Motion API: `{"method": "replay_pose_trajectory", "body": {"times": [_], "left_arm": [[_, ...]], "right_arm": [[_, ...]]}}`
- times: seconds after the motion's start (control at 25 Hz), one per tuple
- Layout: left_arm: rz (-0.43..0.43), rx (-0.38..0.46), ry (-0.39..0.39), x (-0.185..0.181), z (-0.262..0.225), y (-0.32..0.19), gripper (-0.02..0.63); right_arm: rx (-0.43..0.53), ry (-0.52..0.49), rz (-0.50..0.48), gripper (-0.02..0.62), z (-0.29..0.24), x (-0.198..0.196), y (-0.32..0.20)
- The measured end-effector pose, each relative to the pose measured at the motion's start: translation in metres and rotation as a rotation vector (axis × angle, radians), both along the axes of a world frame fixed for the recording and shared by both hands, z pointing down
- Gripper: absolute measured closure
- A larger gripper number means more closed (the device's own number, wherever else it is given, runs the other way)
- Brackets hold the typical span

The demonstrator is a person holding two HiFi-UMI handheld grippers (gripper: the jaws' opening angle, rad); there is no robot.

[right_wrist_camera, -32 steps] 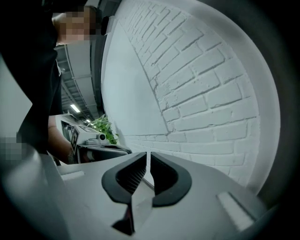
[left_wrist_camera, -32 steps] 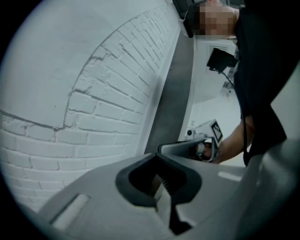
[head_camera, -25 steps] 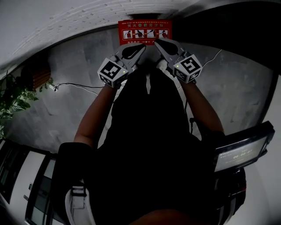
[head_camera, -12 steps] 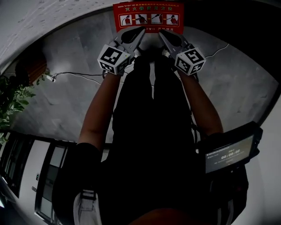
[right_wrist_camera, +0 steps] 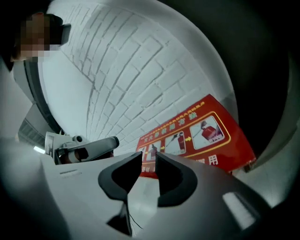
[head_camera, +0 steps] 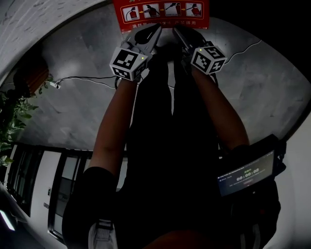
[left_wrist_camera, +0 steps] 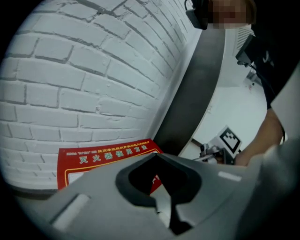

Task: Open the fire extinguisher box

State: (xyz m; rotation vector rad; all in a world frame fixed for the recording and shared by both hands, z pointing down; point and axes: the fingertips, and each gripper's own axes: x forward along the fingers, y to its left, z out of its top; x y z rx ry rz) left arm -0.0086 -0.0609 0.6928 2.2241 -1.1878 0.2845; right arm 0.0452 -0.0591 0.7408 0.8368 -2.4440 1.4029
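Observation:
The red fire extinguisher box with printed instruction pictures stands against a white brick wall at the top of the head view. Both grippers point at it, just short of its lower edge. My left gripper is on the left, its jaws shut with nothing between them. My right gripper is on the right; its jaws are opening to a narrow gap, also empty. The box's red face fills the lower left of the left gripper view, behind that gripper. In the right gripper view the red face lies just beyond my right gripper.
A white brick wall rises behind the box. A dark pillar stands to its right. A potted plant and a thin cable lie on the grey floor at left. A screen with a timer hangs at the person's right side.
Both grippers have drawn closer to the red box, which has slid toward the top edge of the head view. The person's body and the screen have shifted with them.

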Motion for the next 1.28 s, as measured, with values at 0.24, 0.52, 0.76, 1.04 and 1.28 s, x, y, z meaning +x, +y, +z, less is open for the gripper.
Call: {"method": "replay_pose_trajectory", "body": {"times": [0.24,0.52,0.76,1.04,1.28], "left_arm": [[0.004,-0.055,0.015,0.019,0.004,0.005,0.604],[0.034,-0.049,0.010,0.030,0.011,0.016,0.604],[0.030,-0.047,0.021,0.031,0.013,0.020,0.604],[0.036,-0.049,0.020,0.032,0.011,0.022,0.604],[0.030,-0.054,0.023,0.027,0.014,0.027,0.604]], "right_arm": [[-0.195,-0.045,0.055,0.426,0.031,0.012,0.014],[-0.330,-0.084,0.107,0.396,0.065,0.018,0.017],[-0.395,-0.120,0.133,0.411,0.074,0.022,0.016],[-0.447,-0.141,0.175,0.427,0.080,0.025,0.005],[-0.482,-0.162,0.192,0.473,0.083,0.025,0.008]]}}
